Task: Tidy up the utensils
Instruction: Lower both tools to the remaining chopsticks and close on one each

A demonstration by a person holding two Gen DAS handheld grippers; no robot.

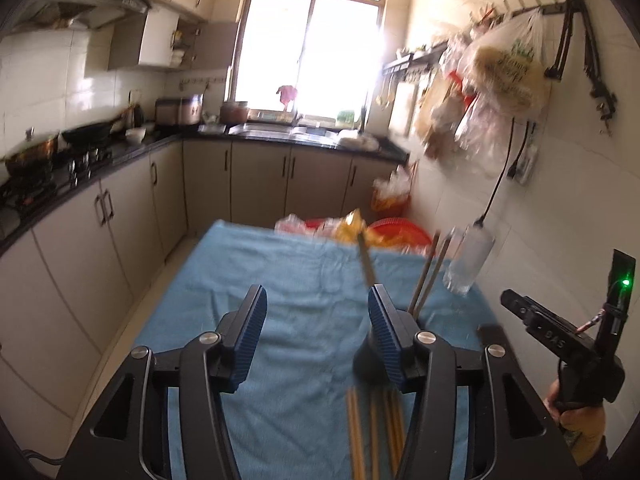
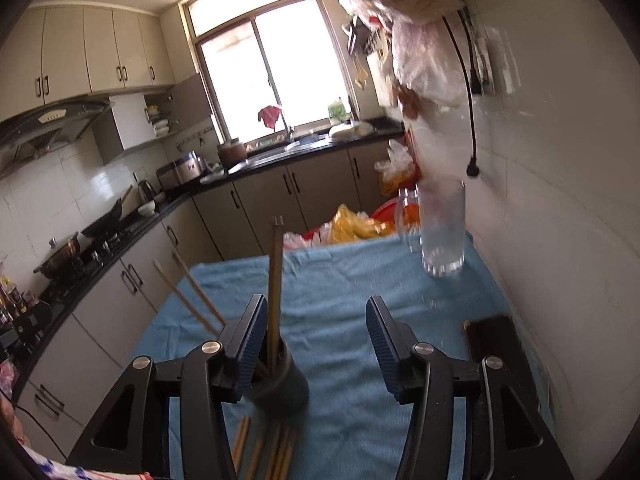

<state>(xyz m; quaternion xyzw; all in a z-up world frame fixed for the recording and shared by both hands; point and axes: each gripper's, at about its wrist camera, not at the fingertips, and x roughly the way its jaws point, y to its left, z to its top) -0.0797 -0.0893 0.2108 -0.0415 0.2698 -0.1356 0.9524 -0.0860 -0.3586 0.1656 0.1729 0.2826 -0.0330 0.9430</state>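
Roughly left to right, as both wrist cameras look down the kitchen: stove and cabinets on the far left, then the table under its blue cloth point(image 1: 304, 280), then the tiled wall on the right.

Left gripper point(image 1: 316, 332): jaws stand about half open, nothing between the pads, bare cloth showing in the gap. No grip on anything.

Just right of that gap, partly behind the right-hand finger, the dark holder cup point(image 2: 286, 380) stands upright on the cloth. Several chopsticks already stand in it, leaning out at different angles; one pair point(image 2: 275, 280) rises nearly straight.

Nearer than the cup, at the bottom edge of both views, a small bunch of loose chopsticks point(image 1: 370, 436) lies flat on the cloth, blurred, count unclear.

Right gripper point(image 2: 316, 336): also about half open, empty, cloth visible between the pads. The cup sits just left of its left finger, apart from the pads.

Further right: a clear glass point(image 2: 442, 232) near the far corner of the table, and a dark flat object point(image 2: 494, 340) by the wall.

Judgement: sorting is partway, with some sticks in the cup and some still lying loose. Both tools look free between picks. Next move likely calls for dropping a gripper toward the near bunch, closing on one or two sticks across their width, then tipping them upright over the cup without knocking it.
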